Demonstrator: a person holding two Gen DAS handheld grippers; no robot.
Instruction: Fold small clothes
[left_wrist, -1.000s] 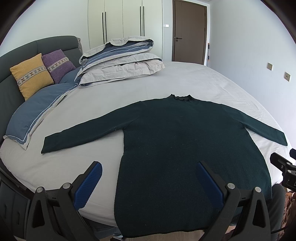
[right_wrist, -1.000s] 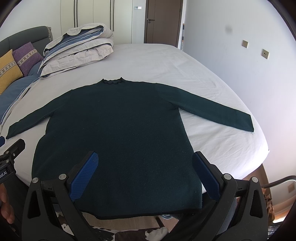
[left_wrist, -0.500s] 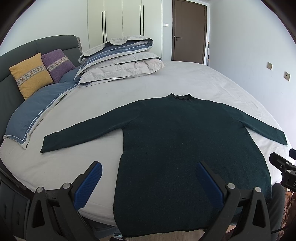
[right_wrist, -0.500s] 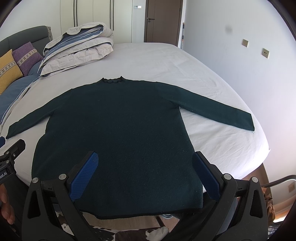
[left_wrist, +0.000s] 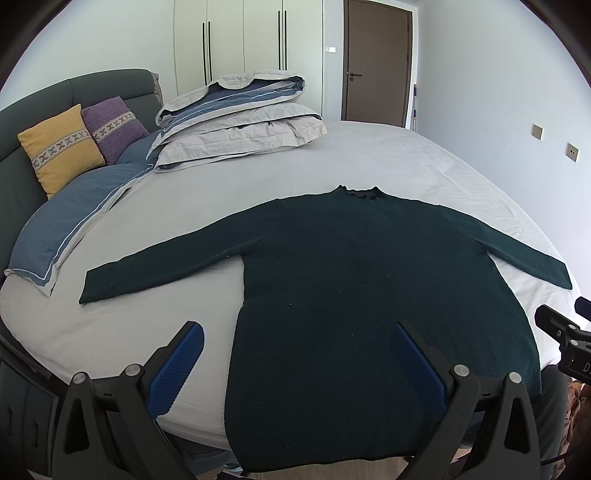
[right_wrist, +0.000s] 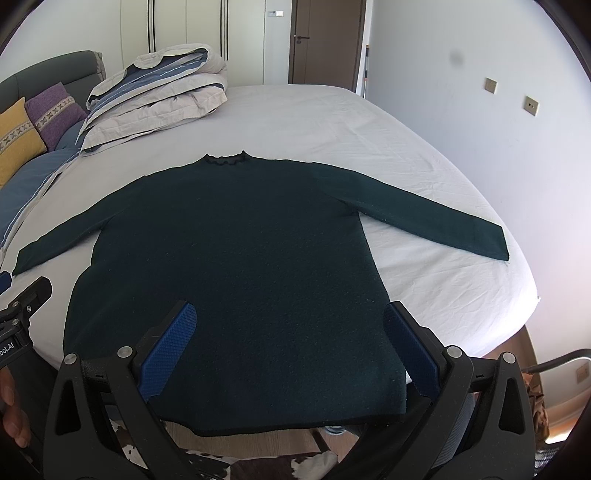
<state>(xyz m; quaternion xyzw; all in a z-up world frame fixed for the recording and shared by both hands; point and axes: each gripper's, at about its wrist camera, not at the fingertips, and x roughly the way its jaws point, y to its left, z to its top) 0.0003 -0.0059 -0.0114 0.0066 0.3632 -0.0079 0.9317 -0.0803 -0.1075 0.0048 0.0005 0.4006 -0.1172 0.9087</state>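
A wide bed covered with a pale grey sheet (left_wrist: 388, 155) fills both views. A dark green knitted long-sleeved sweater (left_wrist: 369, 295) lies flat across the middle of the frame, sleeves spread out to either side, its hem hanging over the near edge of the bed at the bottom. A folded grey-and-blue duvet (left_wrist: 240, 122) sits in the upper left.

Only the left wrist view shows the whole of the square mustard-yellow cushion (left_wrist: 59, 147) and the purple cushion (left_wrist: 114, 127) against the dark headboard; only the right wrist view shows the full right sleeve end (right_wrist: 487, 240) and a cowhide-patterned rug (right_wrist: 221, 458) at the bottom of the frame.

The left claw (left_wrist: 295, 365) stands wide apart at the bottom of its view, gripping nothing. The right claw (right_wrist: 291, 349) is likewise spread wide and empty, above the sweater's hem.
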